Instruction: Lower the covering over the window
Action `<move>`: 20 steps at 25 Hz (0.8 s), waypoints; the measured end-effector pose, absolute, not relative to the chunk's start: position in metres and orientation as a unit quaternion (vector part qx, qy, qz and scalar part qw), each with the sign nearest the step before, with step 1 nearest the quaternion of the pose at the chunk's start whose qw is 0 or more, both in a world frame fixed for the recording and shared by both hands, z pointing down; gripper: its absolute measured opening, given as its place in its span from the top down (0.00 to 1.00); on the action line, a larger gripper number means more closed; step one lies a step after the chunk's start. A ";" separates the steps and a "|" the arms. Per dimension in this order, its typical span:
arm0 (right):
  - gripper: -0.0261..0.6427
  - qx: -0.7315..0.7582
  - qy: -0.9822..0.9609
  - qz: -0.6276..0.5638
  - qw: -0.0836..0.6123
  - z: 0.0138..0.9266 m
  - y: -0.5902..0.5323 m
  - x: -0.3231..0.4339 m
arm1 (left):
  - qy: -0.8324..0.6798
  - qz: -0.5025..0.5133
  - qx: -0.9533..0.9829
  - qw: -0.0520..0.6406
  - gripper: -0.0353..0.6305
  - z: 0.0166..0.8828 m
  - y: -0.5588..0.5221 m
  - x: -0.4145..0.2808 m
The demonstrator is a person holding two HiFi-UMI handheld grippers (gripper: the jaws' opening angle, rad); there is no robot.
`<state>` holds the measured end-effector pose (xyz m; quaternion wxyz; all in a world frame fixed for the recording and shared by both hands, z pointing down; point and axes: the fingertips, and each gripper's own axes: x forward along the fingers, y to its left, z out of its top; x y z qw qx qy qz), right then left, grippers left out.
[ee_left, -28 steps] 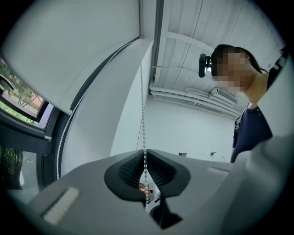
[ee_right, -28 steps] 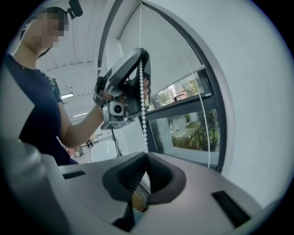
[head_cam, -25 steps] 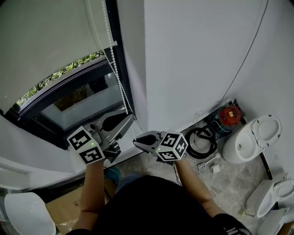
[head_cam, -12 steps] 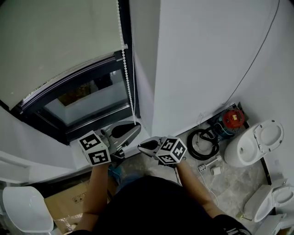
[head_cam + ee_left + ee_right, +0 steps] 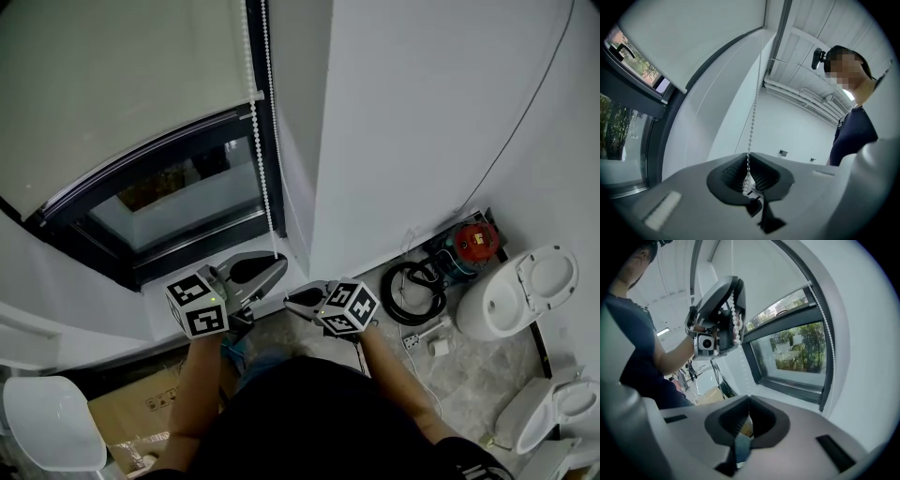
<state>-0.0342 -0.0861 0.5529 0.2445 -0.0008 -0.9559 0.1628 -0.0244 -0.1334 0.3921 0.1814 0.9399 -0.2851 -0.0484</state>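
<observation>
Bead chain [image 5: 753, 117] rises straight up from the left hand-held gripper [image 5: 749, 164], clamped on it at frame centre. Right hand-held gripper [image 5: 291, 298], closed and empty, sits just beside. Roller blind [image 5: 122, 84] covers only the upper window [image 5: 178, 202].

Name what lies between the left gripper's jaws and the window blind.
Only the bead chain: pinched in the left gripper, it runs up beside the blind, as the left gripper view shows.

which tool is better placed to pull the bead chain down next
Left: the left tool is shut on the bead chain, while the right tool is shut empty, off the chain.
</observation>
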 end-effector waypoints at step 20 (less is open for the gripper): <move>0.94 0.002 -0.948 0.148 0.281 0.570 -0.078 -0.032 | -0.277 -0.073 0.934 0.214 0.91 0.412 -0.123 -0.028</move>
